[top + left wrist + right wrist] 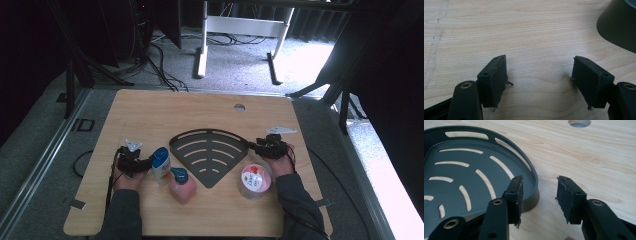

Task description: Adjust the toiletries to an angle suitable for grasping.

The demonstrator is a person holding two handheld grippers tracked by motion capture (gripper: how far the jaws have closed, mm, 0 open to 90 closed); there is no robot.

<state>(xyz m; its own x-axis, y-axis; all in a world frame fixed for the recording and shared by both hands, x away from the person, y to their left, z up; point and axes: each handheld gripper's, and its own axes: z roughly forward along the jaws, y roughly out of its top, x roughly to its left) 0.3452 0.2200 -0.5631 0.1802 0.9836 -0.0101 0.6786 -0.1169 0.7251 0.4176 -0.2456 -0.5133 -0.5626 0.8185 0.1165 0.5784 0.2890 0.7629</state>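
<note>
So the dark slotted corner tray [208,155] sat mid-table [150,107], and everything else was arranged around it. The right gripper [254,146] was right at the tray's right-hand corner, jaws partly apart and straddling the rim there. In the right gripper view one jaw sat over the tray floor and the other outside on the wood, with nothing pinched that I could see. The left gripper [148,164] was off to the tray's left, jaws spread wide over bare wood, empty. Just beside it stood a white bottle with a blue cap [161,165]. A pink bottle [182,186] lay at the tray's lower left, and a round tub with a pink label [254,181] lay at its lower right.
</note>
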